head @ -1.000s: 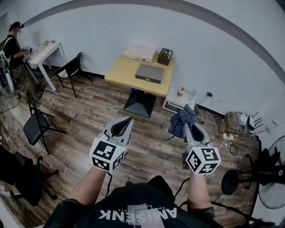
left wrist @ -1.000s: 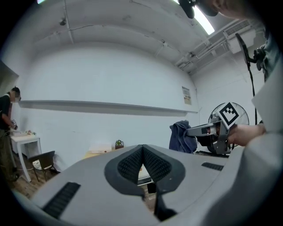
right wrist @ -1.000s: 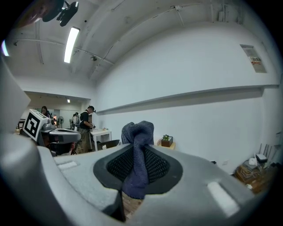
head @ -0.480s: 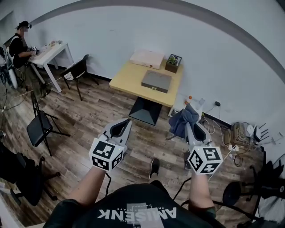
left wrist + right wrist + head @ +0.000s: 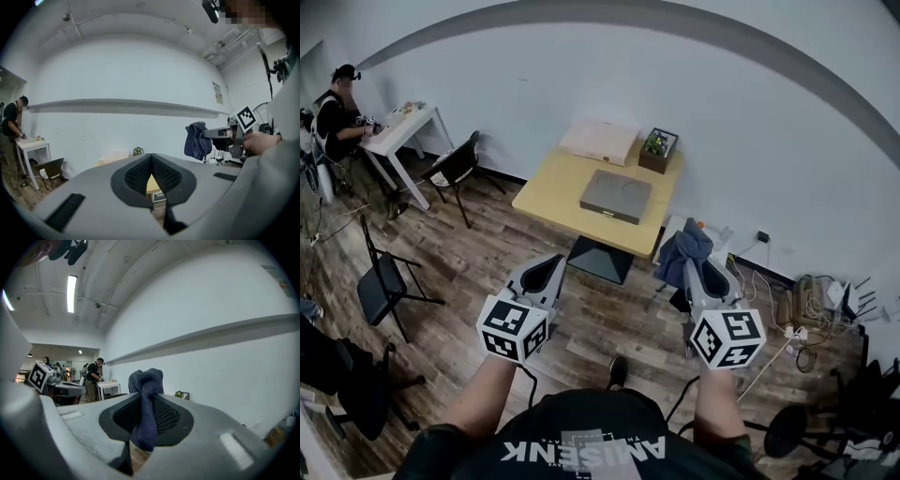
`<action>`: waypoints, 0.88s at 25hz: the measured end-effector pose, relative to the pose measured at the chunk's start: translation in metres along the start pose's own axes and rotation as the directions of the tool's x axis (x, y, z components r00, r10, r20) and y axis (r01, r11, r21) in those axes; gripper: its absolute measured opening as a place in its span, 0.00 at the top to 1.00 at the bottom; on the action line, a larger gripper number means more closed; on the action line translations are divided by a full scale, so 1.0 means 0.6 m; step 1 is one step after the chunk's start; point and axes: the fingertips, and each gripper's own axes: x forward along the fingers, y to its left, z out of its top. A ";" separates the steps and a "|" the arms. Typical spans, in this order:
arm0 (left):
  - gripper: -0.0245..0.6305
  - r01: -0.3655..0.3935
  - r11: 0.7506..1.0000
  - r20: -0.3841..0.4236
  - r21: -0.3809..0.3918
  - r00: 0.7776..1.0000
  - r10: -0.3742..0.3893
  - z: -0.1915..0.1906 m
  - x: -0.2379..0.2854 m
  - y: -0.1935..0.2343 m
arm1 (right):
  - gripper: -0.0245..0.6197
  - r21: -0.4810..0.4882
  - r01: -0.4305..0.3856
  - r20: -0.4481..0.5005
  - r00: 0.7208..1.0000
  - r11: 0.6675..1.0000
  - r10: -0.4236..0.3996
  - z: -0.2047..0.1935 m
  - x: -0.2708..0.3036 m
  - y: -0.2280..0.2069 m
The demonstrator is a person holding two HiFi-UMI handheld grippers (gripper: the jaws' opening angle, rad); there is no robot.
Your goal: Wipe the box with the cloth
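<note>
A flat grey box (image 5: 616, 196) lies on the yellow table (image 5: 551, 194) ahead of me, with a pale pink box (image 5: 600, 141) behind it near the wall. My right gripper (image 5: 686, 265) is held above the floor, short of the table's right corner, and is shut on a dark blue cloth (image 5: 682, 249). In the right gripper view the cloth (image 5: 146, 382) bunches up out of the closed jaws. My left gripper (image 5: 550, 266) hovers level with it to the left, shut and empty. The left gripper view shows the cloth (image 5: 196, 139) hanging from the right gripper (image 5: 212, 134).
A small potted plant (image 5: 656, 147) stands at the table's back right. Black chairs (image 5: 453, 157) (image 5: 381, 277) and a white desk (image 5: 397, 123) with a person (image 5: 334, 111) are to the left. Cables and a power strip (image 5: 811, 292) lie on the floor at right. An orange bottle (image 5: 698, 225) stands by the wall.
The table and its boxes have drawn nearer to both grippers as I walk forward. Both grippers keep their pose, the right still holding the cloth.
</note>
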 end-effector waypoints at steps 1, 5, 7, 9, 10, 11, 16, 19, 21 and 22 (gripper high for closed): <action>0.96 -0.001 1.000 -0.007 0.006 1.000 0.001 0.003 0.020 -0.001 | 0.86 0.004 -0.004 0.005 1.000 1.000 0.004 0.004 0.011 -0.018; 0.96 -0.016 1.000 -0.021 0.006 1.000 0.016 0.008 0.095 -0.008 | 0.86 -0.012 -0.021 -0.011 1.000 1.000 0.021 0.010 0.052 -0.085; 0.96 -0.023 1.000 -0.022 0.003 1.000 0.023 0.014 0.131 -0.009 | 0.86 -0.006 -0.024 -0.013 1.000 1.000 0.024 0.013 0.070 -0.115; 0.96 -0.015 1.000 -0.030 0.004 0.999 0.015 0.017 0.165 -0.013 | 0.86 -0.002 -0.035 -0.019 0.999 0.999 0.035 0.012 0.088 -0.139; 0.96 -0.006 1.000 -0.037 0.005 0.999 0.006 0.017 0.180 -0.018 | 0.86 -0.002 -0.045 -0.025 0.999 0.999 0.044 0.012 0.096 -0.149; 0.96 0.000 1.000 -0.042 0.007 0.999 0.001 0.018 0.192 -0.022 | 0.86 -0.004 -0.054 -0.030 0.998 0.999 0.054 0.013 0.103 -0.158; 0.96 -0.029 1.000 -0.036 -0.003 0.999 0.029 0.028 0.235 -0.012 | 0.86 -0.006 -0.073 -0.036 0.997 0.997 0.073 0.015 0.138 -0.192; 0.96 -0.064 0.998 -0.027 -0.018 0.998 0.063 0.032 0.251 0.010 | 0.86 -0.007 -0.064 -0.024 0.998 0.998 0.064 0.016 0.156 -0.207; 0.96 -0.067 0.997 -0.038 -0.032 0.997 0.066 0.031 0.259 0.023 | 0.86 0.004 -0.047 -0.014 0.999 0.999 0.047 0.016 0.168 -0.214; 0.96 -0.060 0.998 -0.041 -0.034 0.997 0.058 0.030 0.262 0.028 | 0.86 0.008 -0.041 -0.015 0.999 0.999 0.041 0.014 0.174 -0.215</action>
